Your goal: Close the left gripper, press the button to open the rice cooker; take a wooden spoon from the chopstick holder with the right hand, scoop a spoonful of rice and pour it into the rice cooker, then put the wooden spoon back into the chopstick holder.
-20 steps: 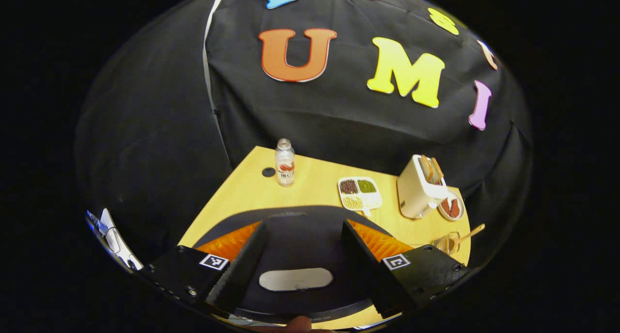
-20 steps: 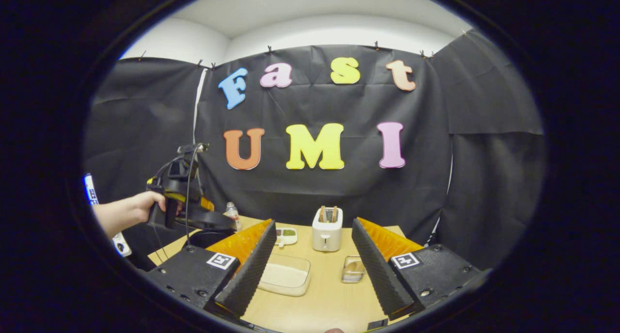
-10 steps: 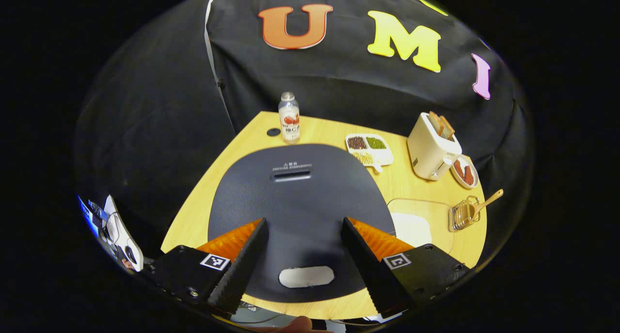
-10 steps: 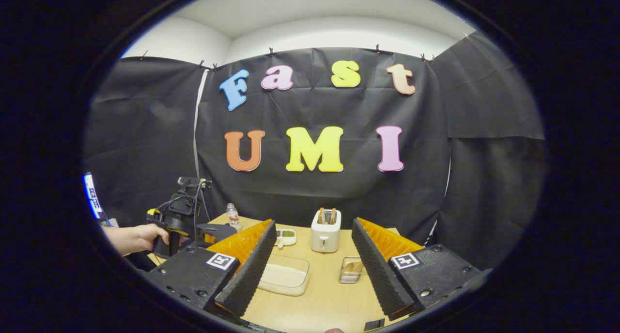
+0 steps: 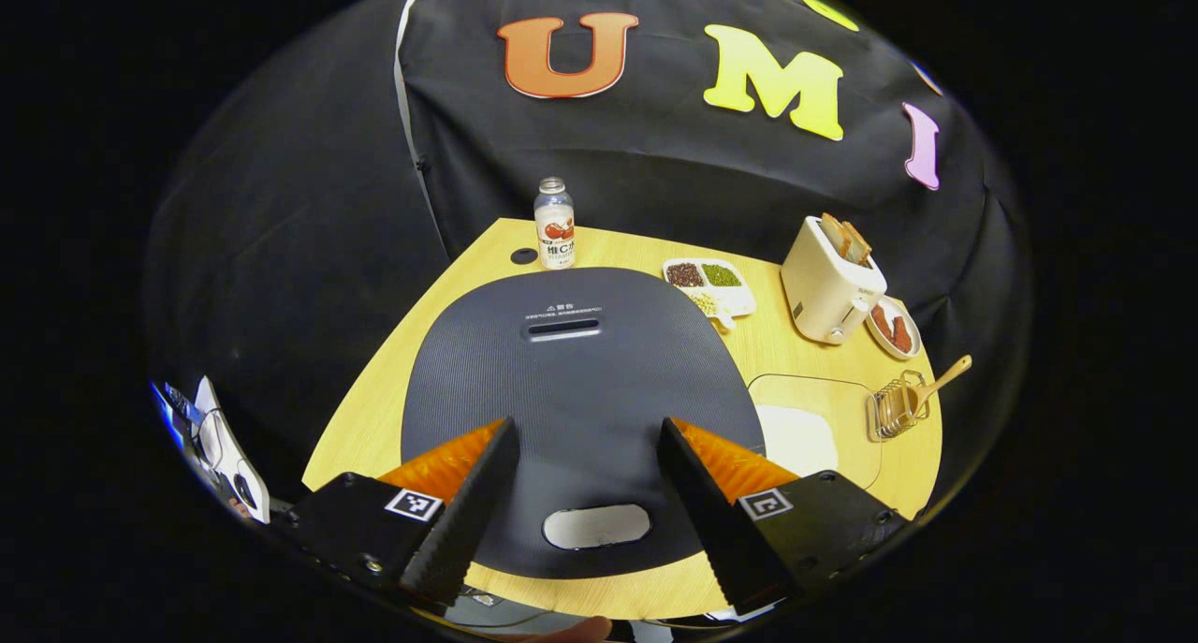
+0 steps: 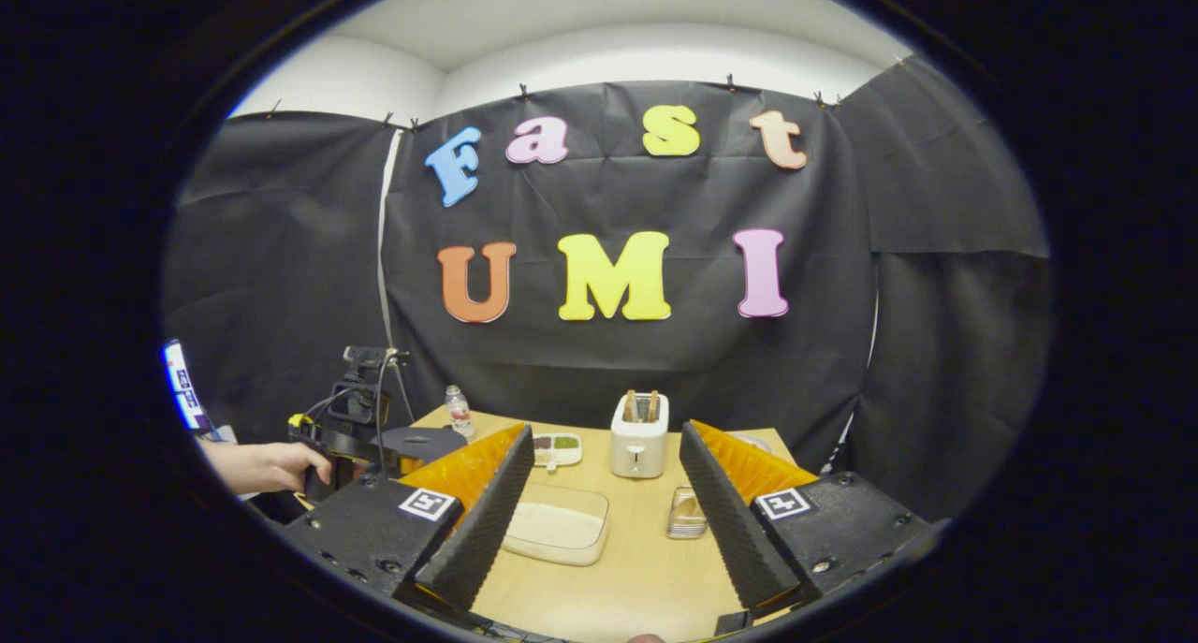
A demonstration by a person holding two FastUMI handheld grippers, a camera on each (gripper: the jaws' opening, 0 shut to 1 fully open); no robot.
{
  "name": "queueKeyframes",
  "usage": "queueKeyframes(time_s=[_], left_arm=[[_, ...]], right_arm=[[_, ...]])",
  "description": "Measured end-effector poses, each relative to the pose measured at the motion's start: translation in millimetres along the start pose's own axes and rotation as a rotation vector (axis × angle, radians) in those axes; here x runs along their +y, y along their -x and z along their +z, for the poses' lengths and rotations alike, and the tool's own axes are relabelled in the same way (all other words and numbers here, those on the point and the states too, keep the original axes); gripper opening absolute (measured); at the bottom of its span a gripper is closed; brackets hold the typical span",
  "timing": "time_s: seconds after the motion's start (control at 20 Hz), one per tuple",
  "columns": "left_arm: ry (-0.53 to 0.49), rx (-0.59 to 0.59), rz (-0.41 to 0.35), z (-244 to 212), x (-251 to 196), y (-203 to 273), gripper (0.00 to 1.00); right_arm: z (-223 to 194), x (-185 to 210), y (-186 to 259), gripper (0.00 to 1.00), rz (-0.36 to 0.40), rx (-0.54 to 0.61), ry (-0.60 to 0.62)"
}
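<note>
The rice cooker (image 5: pixel 571 381) shows its dark, closed lid from above, with a pale oval button (image 5: pixel 596 526) at its near edge. My left gripper (image 5: pixel 587 428) hovers open over the lid, and the button lies between its fingers. To the right stand a clear box of white rice (image 5: pixel 796 437) and a wire chopstick holder (image 5: pixel 894 409) with the wooden spoon (image 5: pixel 941 381) leaning out of it. My right gripper (image 6: pixel 604 432) is open and holds nothing, in front of the rice box (image 6: pixel 559 531) and the chopstick holder (image 6: pixel 686 517). A hand (image 6: pixel 262 465) holds the left gripper (image 6: pixel 360 428) by the cooker lid (image 6: pixel 421 442).
A white toaster (image 5: pixel 828 283) with bread stands at the back, a small plate (image 5: pixel 894 329) beside it. A divided dish of beans (image 5: pixel 709 283) and a small bottle (image 5: pixel 554 236) sit behind the cooker. The wooden table (image 5: pixel 374 418) ends close to the cooker's left.
The left gripper has dropped lower and drawn back, so the whole lid has come into its view. It stays open. The right gripper has barely moved.
</note>
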State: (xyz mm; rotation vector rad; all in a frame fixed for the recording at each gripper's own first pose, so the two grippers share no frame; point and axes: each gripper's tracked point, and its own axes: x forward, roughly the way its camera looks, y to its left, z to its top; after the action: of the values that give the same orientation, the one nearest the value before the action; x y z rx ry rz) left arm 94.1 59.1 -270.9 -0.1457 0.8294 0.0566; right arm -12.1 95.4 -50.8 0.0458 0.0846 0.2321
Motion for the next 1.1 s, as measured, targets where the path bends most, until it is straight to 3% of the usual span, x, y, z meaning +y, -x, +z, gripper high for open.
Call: queueKeyframes(time_s=[0.55,0.75,0.9,1.1], left_arm=[[-0.069,-0.053,-0.012,-0.8,-2.1,2.1,1.0],[-0.066,-0.096,-0.011,5.4,-6.9,8.0,0.94],[-0.118,-0.243,0.003,38.8,-16.1,40.9,0.95],[-0.195,-0.537,-0.017,98.9,-34.4,132.7,0.95]], right_arm=[[-1.9,3.1,1.8,0.97,0.02,-0.001,-0.033],[2.2,-0.4,3.7,0.97,0.007,-0.015,-0.008],[13.2,-6.1,5.4,0.97,-0.018,-0.043,0.004],[37.2,-13.2,8.8,0.97,-0.065,-0.105,0.041]])
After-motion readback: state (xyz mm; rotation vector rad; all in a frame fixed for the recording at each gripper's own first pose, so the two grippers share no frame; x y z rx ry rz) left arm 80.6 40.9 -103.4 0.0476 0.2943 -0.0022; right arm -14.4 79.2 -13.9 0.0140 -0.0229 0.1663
